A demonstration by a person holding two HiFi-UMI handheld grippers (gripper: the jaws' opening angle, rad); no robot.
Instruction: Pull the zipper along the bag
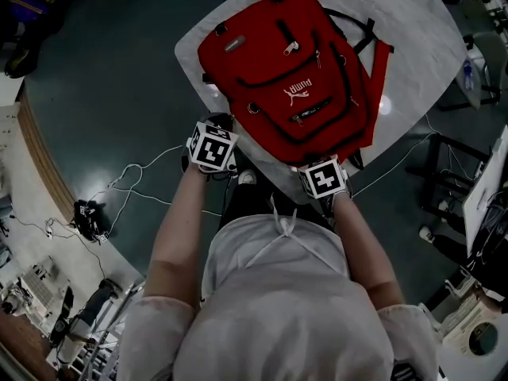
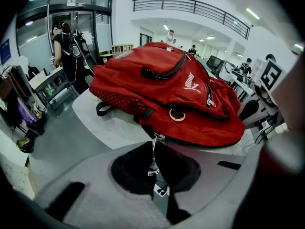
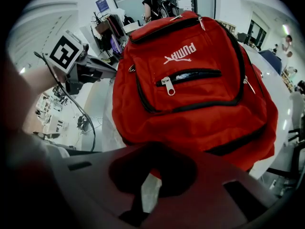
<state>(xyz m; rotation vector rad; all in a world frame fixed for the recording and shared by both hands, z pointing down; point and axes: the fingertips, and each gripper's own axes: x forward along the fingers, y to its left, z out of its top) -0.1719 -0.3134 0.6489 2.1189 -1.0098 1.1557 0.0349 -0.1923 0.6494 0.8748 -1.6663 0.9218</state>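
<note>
Left gripper view: the left gripper [image 2: 153, 173] has its jaws closed on the thin metal pull [image 2: 153, 154], taut below the bag [image 2: 167, 94]. The right gripper [image 3: 155, 174] seems clamped on the bag's near hem. The bag lies on the smooth white table [image 1: 413, 30]. Best to draw the pull along the curved track, keeping the soft red cloth taut.

I see the backpack [image 1: 294, 70] lying on the bench [image 1: 421, 30], the left hand-held gripper [image 1: 232, 133] at the zipper pull [image 2: 153, 151] on its near-left corner, and the right hand-held gripper [image 1: 314, 163] at its near edge.
</note>
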